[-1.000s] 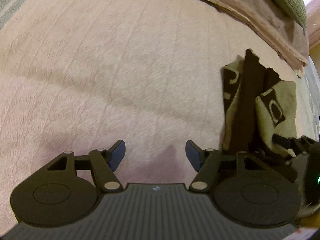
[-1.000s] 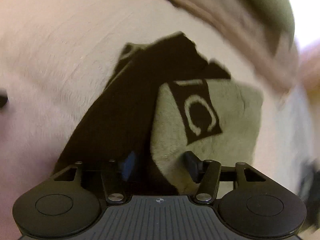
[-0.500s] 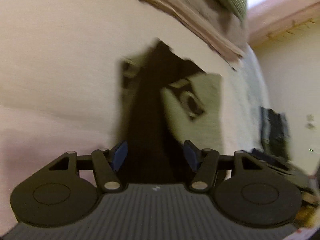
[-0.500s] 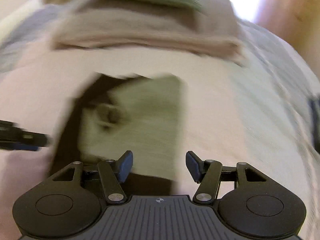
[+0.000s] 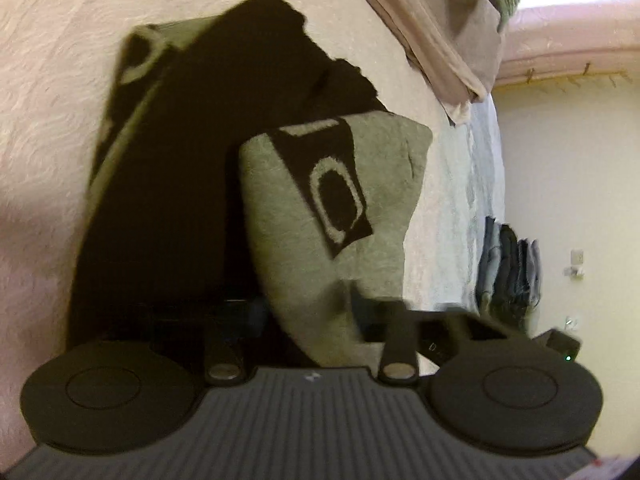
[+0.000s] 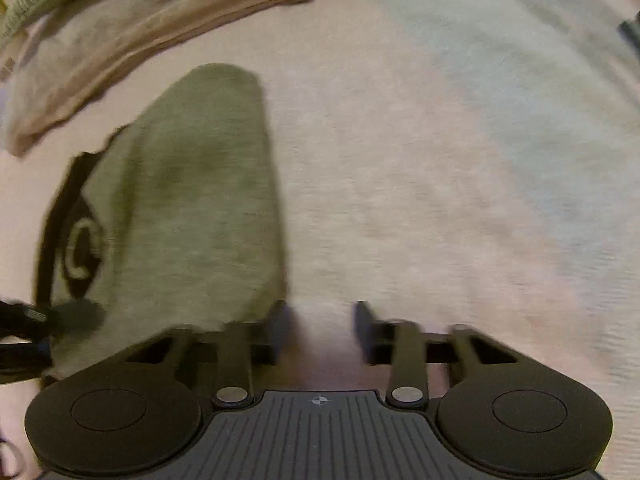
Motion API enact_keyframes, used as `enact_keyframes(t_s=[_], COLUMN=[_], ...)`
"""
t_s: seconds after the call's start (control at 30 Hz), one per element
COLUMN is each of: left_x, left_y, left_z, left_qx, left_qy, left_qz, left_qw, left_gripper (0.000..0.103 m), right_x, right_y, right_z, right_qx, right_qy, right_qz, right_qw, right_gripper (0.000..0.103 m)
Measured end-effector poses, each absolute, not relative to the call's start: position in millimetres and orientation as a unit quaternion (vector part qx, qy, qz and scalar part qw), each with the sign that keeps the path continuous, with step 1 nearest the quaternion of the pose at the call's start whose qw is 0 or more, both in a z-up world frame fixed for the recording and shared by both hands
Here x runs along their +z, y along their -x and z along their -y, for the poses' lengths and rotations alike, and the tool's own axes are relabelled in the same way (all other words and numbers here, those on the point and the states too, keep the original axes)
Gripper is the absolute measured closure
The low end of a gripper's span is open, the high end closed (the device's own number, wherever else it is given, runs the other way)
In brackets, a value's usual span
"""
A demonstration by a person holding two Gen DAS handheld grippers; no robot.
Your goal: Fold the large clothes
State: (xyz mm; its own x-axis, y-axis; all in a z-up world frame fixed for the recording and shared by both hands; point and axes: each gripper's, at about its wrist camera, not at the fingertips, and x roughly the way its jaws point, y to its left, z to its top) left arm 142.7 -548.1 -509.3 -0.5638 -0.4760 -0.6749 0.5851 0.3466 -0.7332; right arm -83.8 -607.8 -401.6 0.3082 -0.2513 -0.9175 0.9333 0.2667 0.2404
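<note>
Soft, limp olive-and-black garment (image 5: 320,216) bunched on the bed (image 5: 48,80); best pinched at near edge. Left tool (image 5: 308,312) closing around its fold; right tool (image 6: 320,328) closing beside it, empty.

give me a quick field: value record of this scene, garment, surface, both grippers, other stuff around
garment: olive and black garment, partly folded, lying on the bed
surface: pinkish bedspread
left gripper: jaws closing, garment's olive edge between them
right gripper: jaws closing beside the garment's edge, only bedspread shows in the gap
background: tan folded fabric beyond the garment; dark clothes stack far right in the left wrist view
image quality: motion blur
</note>
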Motion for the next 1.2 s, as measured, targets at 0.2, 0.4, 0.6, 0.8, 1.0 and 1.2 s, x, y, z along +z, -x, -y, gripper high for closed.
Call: enact_keyframes(t_s=[0.2,0.4,0.6,0.8,1.0,1.2], left_x=[-458,-456,-491,-482,-449,-406], left_y=[-143,-180,-191,-206,-224,-192], left_z=[519,496,496,486,446,410], left_qx=[-0.647,-0.642,-0.636,-0.622,-0.593,-0.635], left_qy=[-0.086,-0.100,-0.090,-0.058,-0.021,-0.071], left_qz=[-0.543,-0.484,-0.500,-0.541,-0.572,-0.514], left_qw=[0.528,0.586,0.581,0.563,0.566,0.572], left_gripper=[0.088,0.089,0.088,0.082,0.070,0.063], right_x=[-375,-364,-376,-354,-332,-324], right_y=[37,6,-1,38,71,69], right_z=[586,568,562,562,517,461], right_qx=[-0.388,-0.353,-0.370,-0.381,-0.373,-0.296], right_qy=[-0.323,-0.287,-0.239,-0.314,-0.289,-0.178], right_qz=[-0.449,-0.447,-0.463,-0.395,-0.387,-0.416], right_qw=[0.737,0.770,0.769,0.775,0.792,0.841], right_gripper=[0.103,0.103,0.103,0.090,0.061,0.061])
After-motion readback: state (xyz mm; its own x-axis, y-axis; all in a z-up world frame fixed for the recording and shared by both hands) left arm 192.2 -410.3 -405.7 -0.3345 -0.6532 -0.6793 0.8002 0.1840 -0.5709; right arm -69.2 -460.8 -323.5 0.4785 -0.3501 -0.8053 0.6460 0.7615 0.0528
